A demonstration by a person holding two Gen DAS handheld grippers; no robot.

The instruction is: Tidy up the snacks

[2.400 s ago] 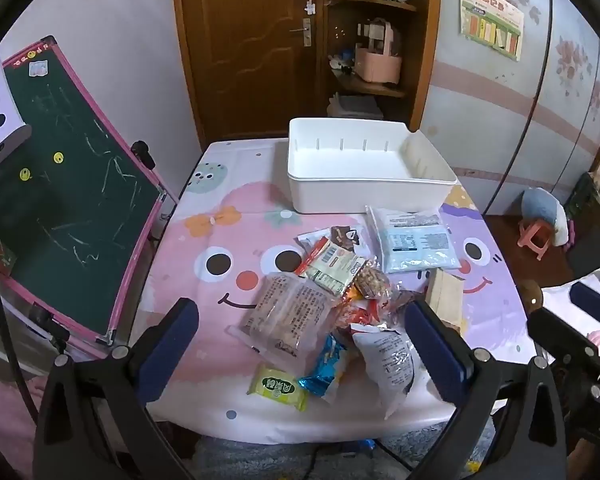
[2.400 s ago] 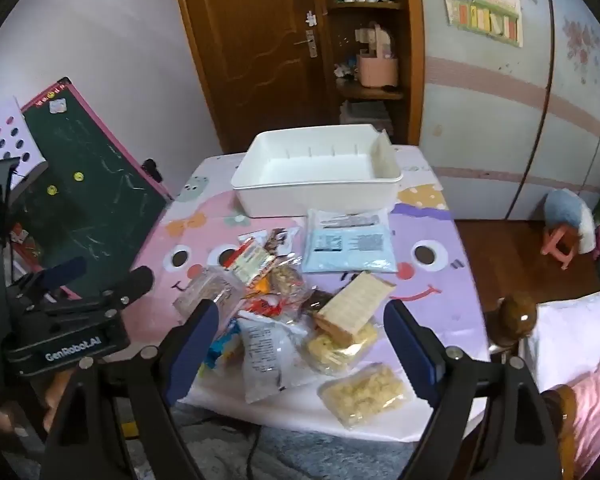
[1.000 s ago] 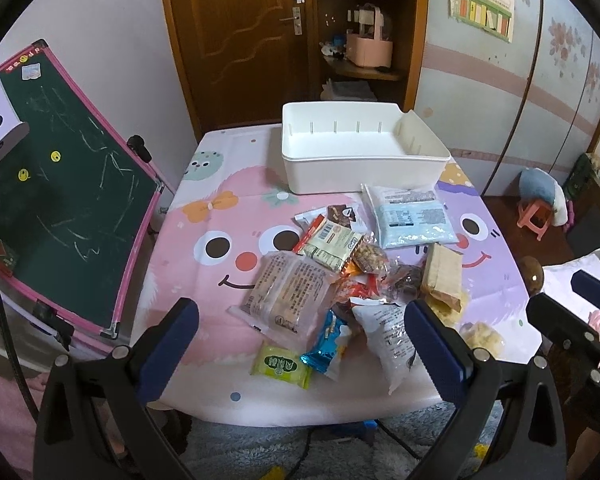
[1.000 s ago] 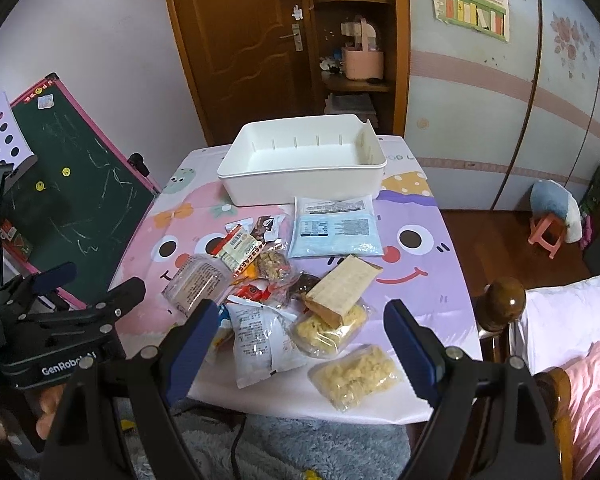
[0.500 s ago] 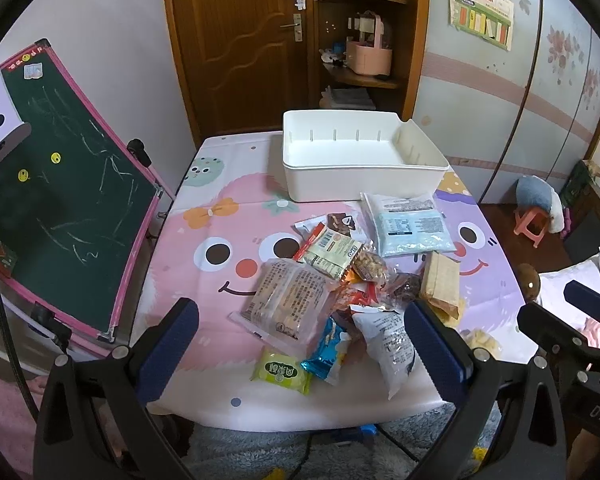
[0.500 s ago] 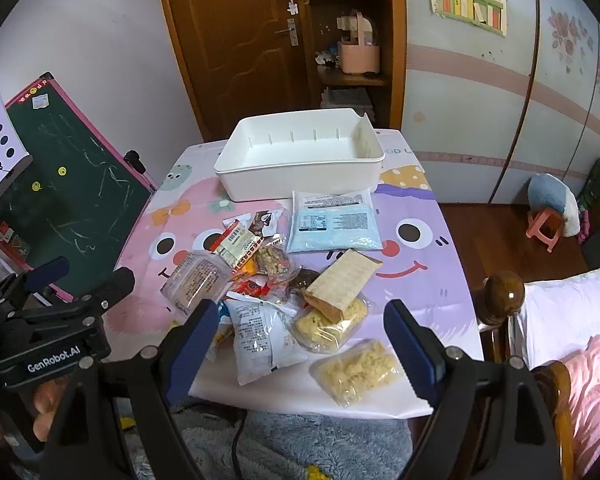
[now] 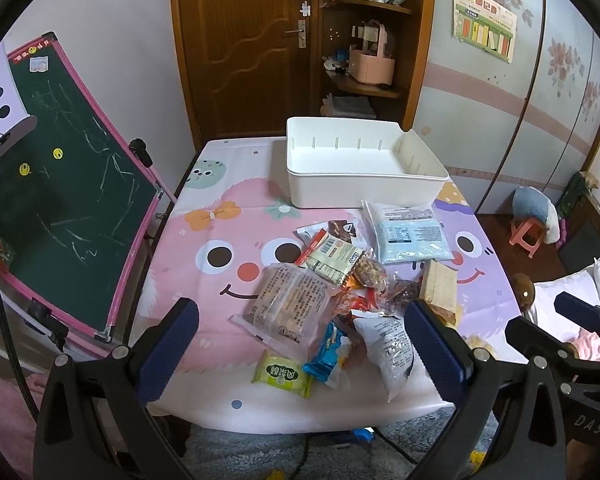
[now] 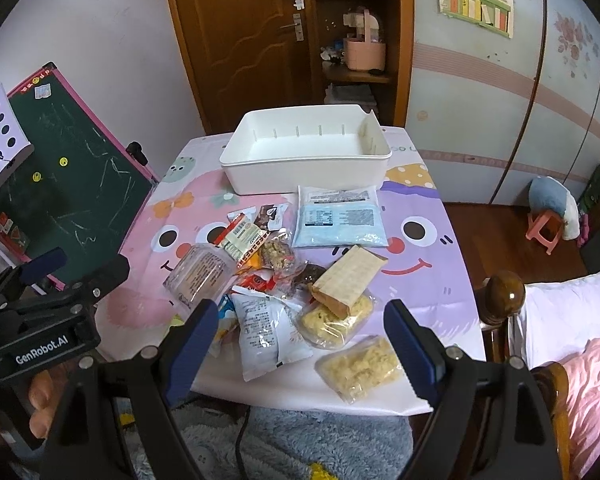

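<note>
Both hand-held grippers hang above the near edge with nothing between their blue pads: the left hand-held gripper (image 7: pixel 300 350) spread wide, the right hand-held gripper (image 8: pixel 302 346) spread just as wide, neither touching a packet. So the sorting looks barely begun. Nearest, a green packet (image 7: pixel 281 374), a blue wrapper (image 7: pixel 327 354) and a white pouch (image 8: pixel 265 332) lie by the edge, with two clear bags of yellow snacks (image 8: pixel 358 366) beside them. Further in, the heap piles up: a clear biscuit bag (image 7: pixel 290 304), a tan wafer pack (image 8: pixel 348 280), then a pale blue packet (image 8: pixel 338 220) lying flat. Beyond it stands the white bin (image 8: pixel 306 178), empty, everything left to go in. Under it all, a pink-and-purple cartoon cloth covers the tabletop (image 7: pixel 220 208); a green chalkboard (image 7: pixel 60 184) leans at left, a wooden door (image 7: pixel 240 40) and corner shelves (image 7: pixel 368 40) behind.
</note>
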